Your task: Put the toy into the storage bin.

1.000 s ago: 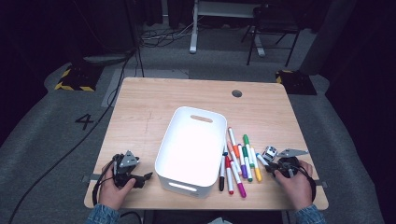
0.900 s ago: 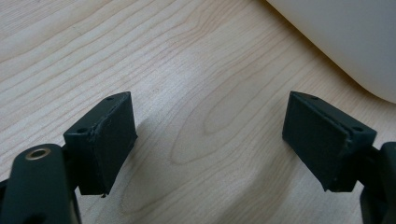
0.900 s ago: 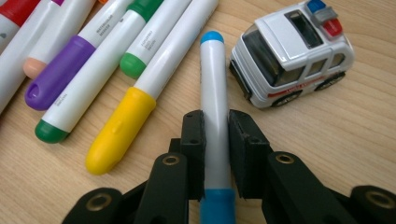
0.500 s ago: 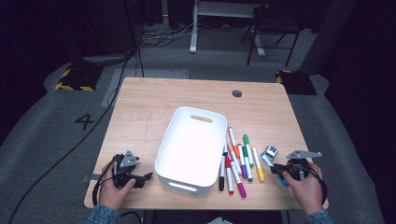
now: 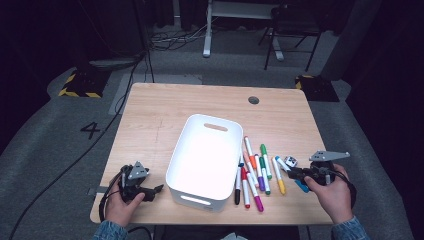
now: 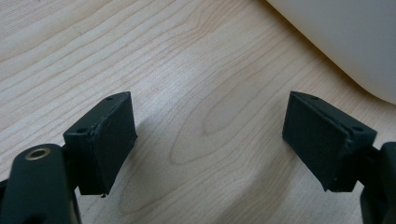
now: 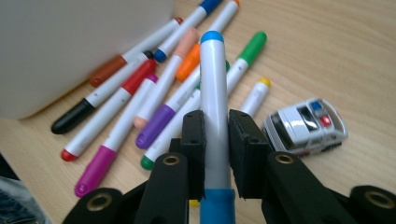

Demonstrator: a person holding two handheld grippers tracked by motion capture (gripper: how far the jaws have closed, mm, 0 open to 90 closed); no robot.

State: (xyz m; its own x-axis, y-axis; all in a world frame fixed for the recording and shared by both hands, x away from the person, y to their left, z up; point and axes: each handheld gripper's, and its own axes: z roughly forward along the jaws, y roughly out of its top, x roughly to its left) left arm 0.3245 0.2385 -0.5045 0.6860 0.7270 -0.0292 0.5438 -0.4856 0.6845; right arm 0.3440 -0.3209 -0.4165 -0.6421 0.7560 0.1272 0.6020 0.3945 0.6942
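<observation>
Between the jaws of my right gripper [image 7: 215, 140] sits a blue-capped marker [image 7: 214, 93], clamped around its white barrel with the cap end pointing away from me and the blue tail sticking out below the jaws. From the high view that gripper [image 5: 296, 173] sits at the right edge of the marker pile [image 5: 256, 175], just off the counter [image 5: 165, 115], with the white bin [image 5: 205, 155] to its left. My left gripper [image 6: 205, 140] is spread wide and has nothing in it; it rests low over bare wood near the bin's front left corner [image 6: 345, 42].

I judge the job to be carrying this marker over into the bin. The grip is what worries me: the jaws pinch a smooth round barrel on a narrow line, so a quick swing could let it pivot or slide out and drop short of the rim. The remaining markers lie close below, some touching each other, and a low sweep could drag the purple-capped one [image 7: 161, 123] or the green-capped one [image 7: 243, 58] along. A toy police car [image 7: 306, 125] stands just beside the gripper, and a sideways nudge would probably send it rolling toward the counter edge. The bin wall is tall on this side, so I need enough lift before crossing or the marker tip will strike the rim and twist loose.
</observation>
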